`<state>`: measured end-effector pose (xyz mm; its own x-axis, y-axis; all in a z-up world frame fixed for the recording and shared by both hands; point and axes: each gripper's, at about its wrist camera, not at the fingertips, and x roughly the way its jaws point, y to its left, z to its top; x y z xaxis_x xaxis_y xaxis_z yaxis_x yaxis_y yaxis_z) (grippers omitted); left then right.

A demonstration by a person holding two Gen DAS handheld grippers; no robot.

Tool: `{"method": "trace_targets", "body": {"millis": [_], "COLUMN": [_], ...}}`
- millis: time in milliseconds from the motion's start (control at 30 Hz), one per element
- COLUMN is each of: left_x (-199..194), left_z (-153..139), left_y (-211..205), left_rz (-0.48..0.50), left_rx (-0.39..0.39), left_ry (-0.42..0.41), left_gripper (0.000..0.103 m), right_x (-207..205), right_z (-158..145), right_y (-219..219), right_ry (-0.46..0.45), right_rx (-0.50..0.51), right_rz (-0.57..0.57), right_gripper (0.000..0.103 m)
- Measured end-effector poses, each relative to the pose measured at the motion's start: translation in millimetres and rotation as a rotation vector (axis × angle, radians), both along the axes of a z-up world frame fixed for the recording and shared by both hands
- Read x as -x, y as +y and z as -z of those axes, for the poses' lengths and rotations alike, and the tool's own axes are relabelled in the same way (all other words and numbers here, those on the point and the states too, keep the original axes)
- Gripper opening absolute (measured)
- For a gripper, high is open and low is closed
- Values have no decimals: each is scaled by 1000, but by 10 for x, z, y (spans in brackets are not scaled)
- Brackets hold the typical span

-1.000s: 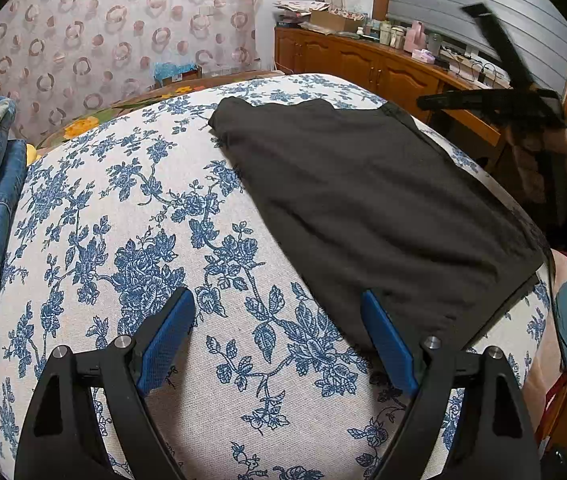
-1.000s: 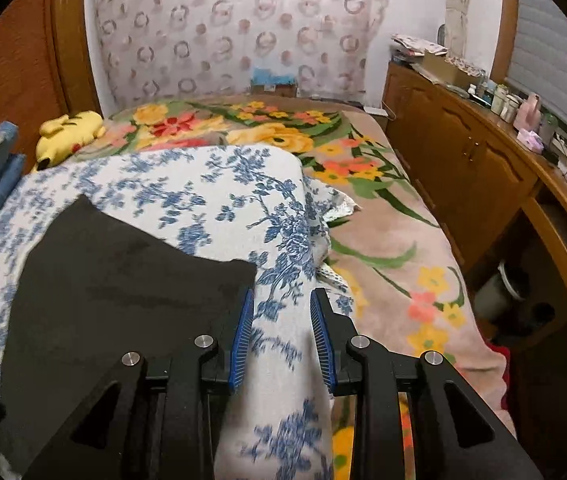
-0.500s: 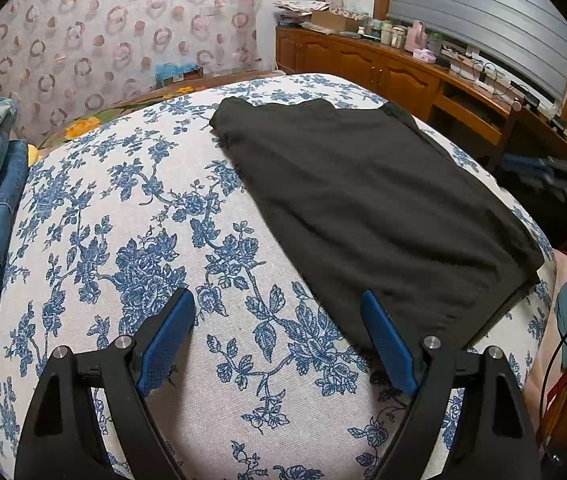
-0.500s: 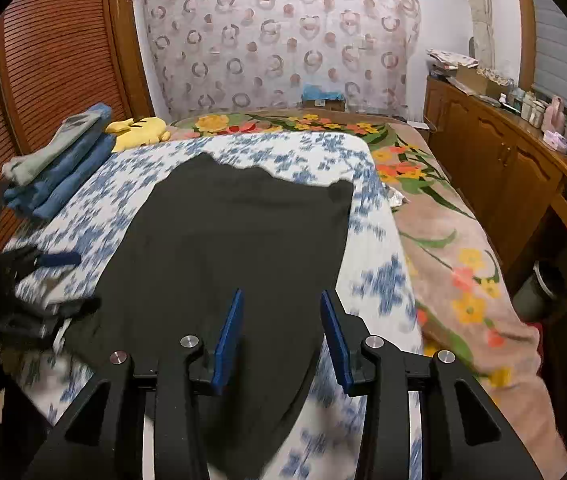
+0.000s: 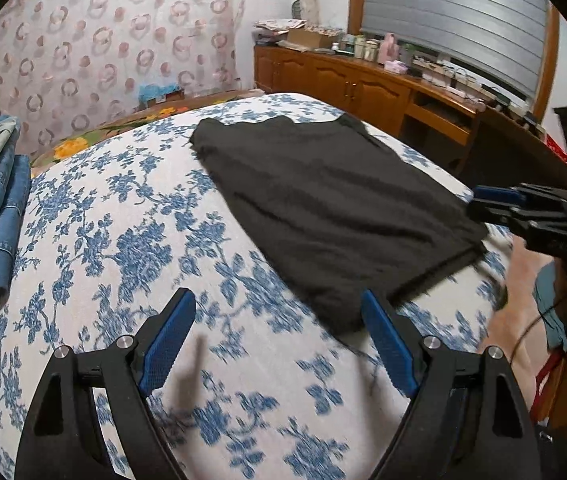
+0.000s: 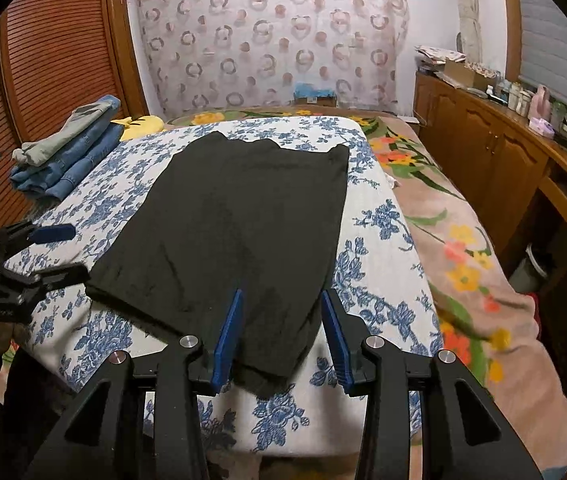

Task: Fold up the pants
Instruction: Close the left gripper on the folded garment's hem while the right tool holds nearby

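Observation:
Black pants [image 5: 331,204] lie flat, folded lengthwise, on a white bedspread with blue flowers [image 5: 123,240]; they also show in the right wrist view [image 6: 235,224]. My left gripper [image 5: 279,336] is open and empty, just off the pants' near left corner. My right gripper [image 6: 283,328] is open, its jaws astride the near right corner of the pants. Each gripper shows in the other's view: the right one [image 5: 495,204] and the left one [image 6: 51,252].
A stack of folded jeans [image 6: 67,152] lies at the bed's left side, with a yellow plush [image 6: 139,126] behind it. A floral blanket [image 6: 463,248] covers the bed to the right. A wooden dresser [image 6: 495,152] lines the right wall.
My right gripper has swung round from the bed's far side to the pants' near right corner. My left gripper has shifted slightly toward the pants' edge.

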<state>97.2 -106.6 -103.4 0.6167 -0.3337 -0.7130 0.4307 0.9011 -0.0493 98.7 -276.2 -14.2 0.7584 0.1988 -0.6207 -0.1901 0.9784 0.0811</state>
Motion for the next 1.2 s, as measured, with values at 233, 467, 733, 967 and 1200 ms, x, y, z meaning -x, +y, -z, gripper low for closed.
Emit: {"method": "trace_targets", "body": {"millis": [233,467,733,967,1200], "left_x": [124,83,131,144,143], "left_z": [71,163,127,90,148], "left_y": [-114,-229,-273,-237,-210], "left_rz": [67,93,123,118,111], "left_rx": [-1,-6,17,29,30], "left_ry": [16,32,14,14,32], "left_gripper": [68,47,19,18,18], "right_x": [-6,39,83,118,97], "right_z": [44,66,61,48,126], "right_y": [-20,-12,17,-8,22], "right_ry": [23,34,34,25,52], "right_rx": [-26,-37,-33,-42,-21], "right_rz": [15,14,5,11,24], "right_gripper": [42,42,42,42,42]}}
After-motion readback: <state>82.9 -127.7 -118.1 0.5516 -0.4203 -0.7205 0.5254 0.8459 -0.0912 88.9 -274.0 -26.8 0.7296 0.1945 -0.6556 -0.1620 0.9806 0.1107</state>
